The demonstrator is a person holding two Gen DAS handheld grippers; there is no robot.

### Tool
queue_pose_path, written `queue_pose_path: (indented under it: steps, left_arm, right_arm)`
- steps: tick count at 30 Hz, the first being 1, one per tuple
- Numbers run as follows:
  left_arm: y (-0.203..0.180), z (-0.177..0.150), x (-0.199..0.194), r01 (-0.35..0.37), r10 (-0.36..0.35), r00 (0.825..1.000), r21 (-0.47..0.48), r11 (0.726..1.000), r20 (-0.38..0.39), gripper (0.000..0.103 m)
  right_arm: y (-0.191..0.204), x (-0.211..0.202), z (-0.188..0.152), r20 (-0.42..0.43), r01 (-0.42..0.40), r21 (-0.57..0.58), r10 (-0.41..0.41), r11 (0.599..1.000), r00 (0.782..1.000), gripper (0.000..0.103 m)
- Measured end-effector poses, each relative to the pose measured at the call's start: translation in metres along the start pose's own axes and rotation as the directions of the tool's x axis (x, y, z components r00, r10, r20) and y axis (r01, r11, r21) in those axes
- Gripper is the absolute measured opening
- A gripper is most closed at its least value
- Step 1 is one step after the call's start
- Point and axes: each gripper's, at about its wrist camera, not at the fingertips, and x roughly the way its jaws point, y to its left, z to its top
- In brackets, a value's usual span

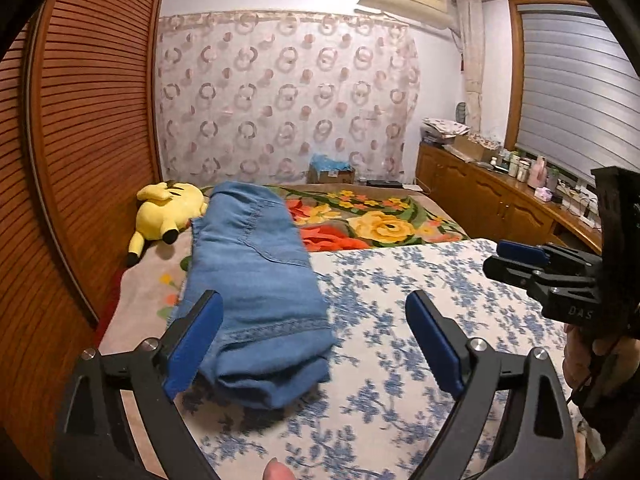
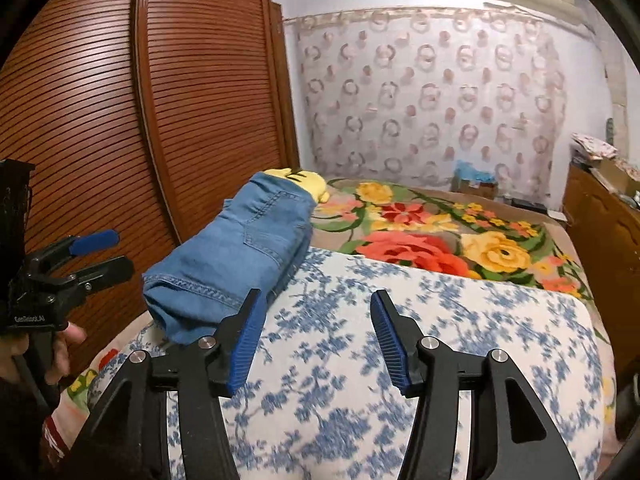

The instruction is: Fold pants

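Note:
Blue denim pants (image 1: 256,280) (image 2: 232,256) lie folded into a long thick bundle on the left part of the bed, half on the white cover with blue flowers (image 1: 400,320) (image 2: 400,340). My left gripper (image 1: 314,300) is open wide just in front of the bundle's near end, and its pads touch no cloth. Off to the right of the pants, my right gripper (image 2: 318,296) hangs open over the flowered cover with nothing between its fingers. Each gripper shows in the other's view: the right gripper (image 1: 520,256) at the right edge, the left gripper (image 2: 100,252) at the left edge.
A yellow plush toy (image 1: 168,212) (image 2: 308,180) lies beyond the pants near the louvred wooden wardrobe (image 1: 80,140). A bright floral blanket (image 1: 380,220) covers the far half of the bed. A wooden cabinet (image 1: 480,200) with bottles runs along the right wall.

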Motion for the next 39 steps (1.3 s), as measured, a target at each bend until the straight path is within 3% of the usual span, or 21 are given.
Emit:
queue_pose_path:
  steps: [8,13,23,39]
  left_arm:
    - [-0.032,-0.011,-0.007,-0.031,0.031,0.999,0.007,0.999,-0.019,0.093]
    - [-0.052,-0.013,-0.018,0.016,-0.016,1.0,0.001,1.0,-0.005,0.093]
    - [-0.1,-0.002,-0.048,0.03,-0.033,0.998,0.049,0.998,0.055,0.093]
    - [-0.112,0.004,-0.058,0.032,-0.035,0.996,0.042,0.999,0.086,0.093]
  right_arm:
    - [0.007,-0.056,-0.016,0.02,0.073,0.023,-0.073,0.997,0.997,0.056]
    - [0.01,-0.09,-0.024,0.037,0.122,0.044,-0.123,0.992,0.992,0.06]
    - [0.025,-0.149,-0.027,0.105,0.207,0.092,-0.216,0.974,0.971,0.061]
    - [0.038,-0.158,-0.039,0.142,0.243,0.095,-0.254,0.965,0.957,0.061]
